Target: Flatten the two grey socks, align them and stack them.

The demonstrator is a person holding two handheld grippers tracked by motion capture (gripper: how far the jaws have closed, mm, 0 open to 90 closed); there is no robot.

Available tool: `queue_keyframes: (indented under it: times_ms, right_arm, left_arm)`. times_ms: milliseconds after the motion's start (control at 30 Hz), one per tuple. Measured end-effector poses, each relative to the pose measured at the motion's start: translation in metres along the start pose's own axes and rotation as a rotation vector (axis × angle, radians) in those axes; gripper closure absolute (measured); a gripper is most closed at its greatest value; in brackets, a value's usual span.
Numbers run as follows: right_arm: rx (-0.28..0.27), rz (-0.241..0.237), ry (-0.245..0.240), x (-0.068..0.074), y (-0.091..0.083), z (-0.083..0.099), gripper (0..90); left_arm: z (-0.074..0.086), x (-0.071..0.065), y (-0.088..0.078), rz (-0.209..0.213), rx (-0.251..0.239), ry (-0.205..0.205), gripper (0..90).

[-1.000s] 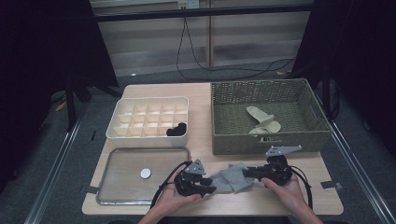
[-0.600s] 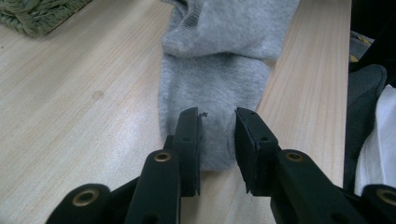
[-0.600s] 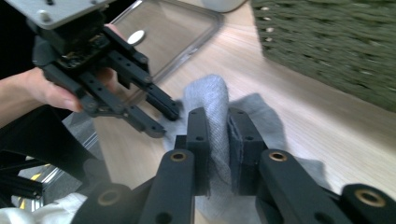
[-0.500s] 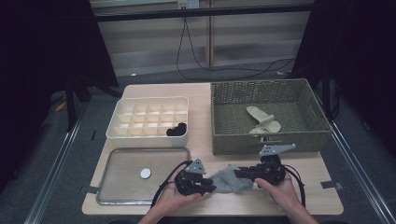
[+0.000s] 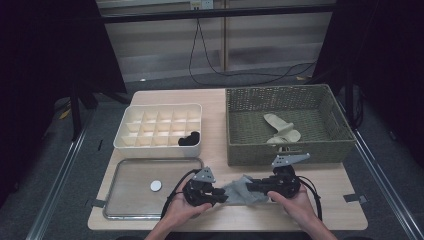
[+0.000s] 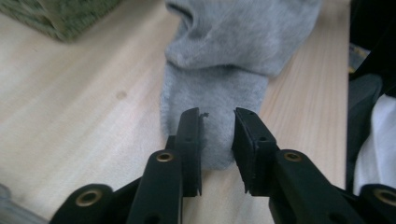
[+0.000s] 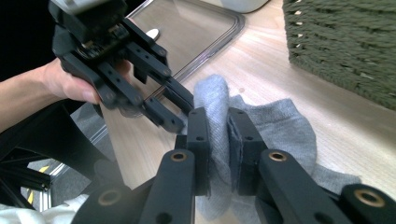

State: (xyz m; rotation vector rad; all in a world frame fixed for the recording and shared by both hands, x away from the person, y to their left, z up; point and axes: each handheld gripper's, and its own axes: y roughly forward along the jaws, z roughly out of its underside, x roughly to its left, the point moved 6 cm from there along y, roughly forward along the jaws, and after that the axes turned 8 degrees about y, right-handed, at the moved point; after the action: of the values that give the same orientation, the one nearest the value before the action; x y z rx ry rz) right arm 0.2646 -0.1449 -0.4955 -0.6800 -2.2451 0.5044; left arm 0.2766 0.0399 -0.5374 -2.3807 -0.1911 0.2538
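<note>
A grey sock (image 5: 239, 192) lies bunched on the wooden table near its front edge, between my two grippers. My left gripper (image 5: 220, 196) comes at it from the left; in the left gripper view its jaws (image 6: 217, 121) close on the sock's (image 6: 233, 46) near end, with fabric filling the gap. My right gripper (image 5: 252, 187) comes from the right. In the right gripper view it (image 7: 215, 121) is shut on a raised fold of the sock (image 7: 280, 126), with the left gripper (image 7: 180, 109) just beyond, touching the same fold.
A metal tray (image 5: 125, 200) with a small white disc (image 5: 156, 186) sits at the front left. Behind it stands a white compartment box (image 5: 159, 112) holding a black item (image 5: 189, 139). A green wicker basket (image 5: 285, 95) at the back right holds beige socks (image 5: 282, 130).
My right gripper has moved left toward the left gripper, drawing the sock into a tighter bunch. The left gripper has stayed in place.
</note>
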Motion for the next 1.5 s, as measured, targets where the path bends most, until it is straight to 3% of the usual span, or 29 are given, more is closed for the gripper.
queue_keyframes:
  times_ms: [200, 500, 600, 667, 767, 1033, 1167, 1367, 1500]
  right_arm:
    - [0.040, -0.010, -0.014, 0.008, 0.009, 0.001, 78.7]
    - [0.052, -0.029, -0.036, 0.019, 0.024, -0.005, 75.8]
    - [0.062, -0.037, -0.043, 0.019, 0.026, -0.003, 72.0]
    - [0.079, -0.044, -0.082, 0.022, 0.027, -0.001, 68.5]
    - [0.074, -0.064, -0.079, 0.025, 0.024, -0.001, 65.6]
    - [0.035, -0.062, -0.060, 0.020, 0.010, -0.003, 59.7]
    - [0.036, -0.028, -0.043, 0.011, 0.007, -0.001, 64.1]
    - [0.055, 0.078, -0.054, -0.016, 0.009, -0.002, 65.7]
    - [0.071, 0.116, -0.044, -0.031, 0.015, -0.004, 64.9]
  left_arm:
    - [0.000, -0.002, 0.002, -0.009, 0.006, 0.005, 64.5]
    - [-0.001, -0.003, 0.002, 0.000, -0.014, -0.006, 57.1]
    - [-0.002, -0.003, -0.005, 0.000, -0.027, 0.004, 55.4]
    - [-0.001, -0.002, -0.011, -0.002, -0.041, -0.005, 55.5]
    - [0.003, -0.002, -0.022, -0.015, -0.052, -0.011, 57.8]
    - [0.011, 0.005, -0.044, -0.051, -0.113, -0.050, 63.4]
    - [0.009, 0.005, -0.045, -0.044, -0.128, -0.065, 64.2]
    - [0.005, -0.007, -0.036, -0.012, -0.105, -0.035, 64.1]
    - [0.005, -0.013, -0.032, 0.011, -0.084, -0.013, 66.0]
